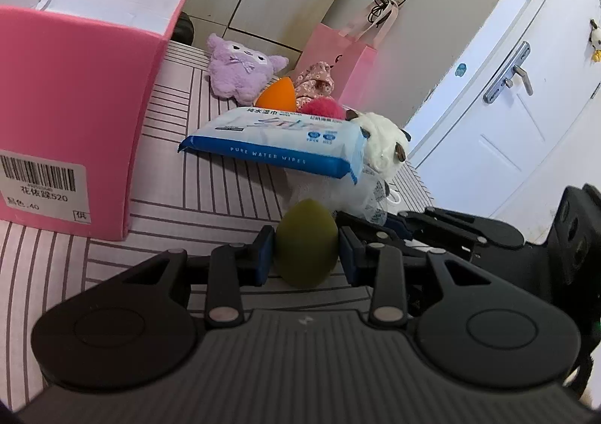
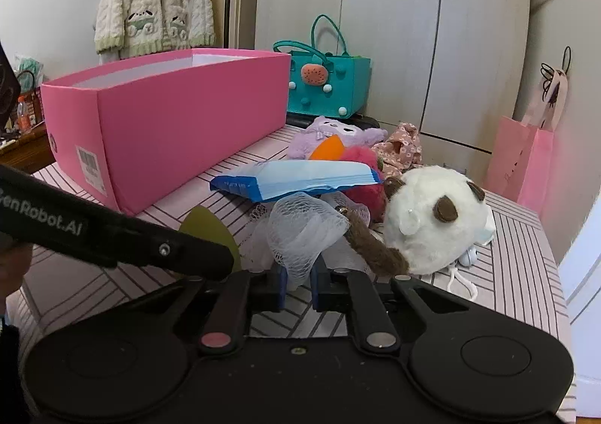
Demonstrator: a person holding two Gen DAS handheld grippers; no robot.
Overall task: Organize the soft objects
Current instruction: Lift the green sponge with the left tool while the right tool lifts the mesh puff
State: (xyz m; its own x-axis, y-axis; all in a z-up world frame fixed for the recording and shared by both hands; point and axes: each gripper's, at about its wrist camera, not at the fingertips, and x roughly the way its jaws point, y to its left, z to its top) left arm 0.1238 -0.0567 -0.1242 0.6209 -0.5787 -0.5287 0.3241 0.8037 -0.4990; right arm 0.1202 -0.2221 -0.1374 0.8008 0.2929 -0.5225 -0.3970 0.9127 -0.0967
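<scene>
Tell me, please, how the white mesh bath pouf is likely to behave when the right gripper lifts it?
The white mesh bath pouf will probably stretch and sag rather than rise as one piece, since the right gripper pinches only a loose fold. It looks airy, so likely very light. The wipes pack overlaps its top and may shift or slide off.

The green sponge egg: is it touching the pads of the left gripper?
Touching. In the left wrist view the left gripper has both blue pads pressed against the sides of the green sponge egg, with no gap visible on either side.
</scene>
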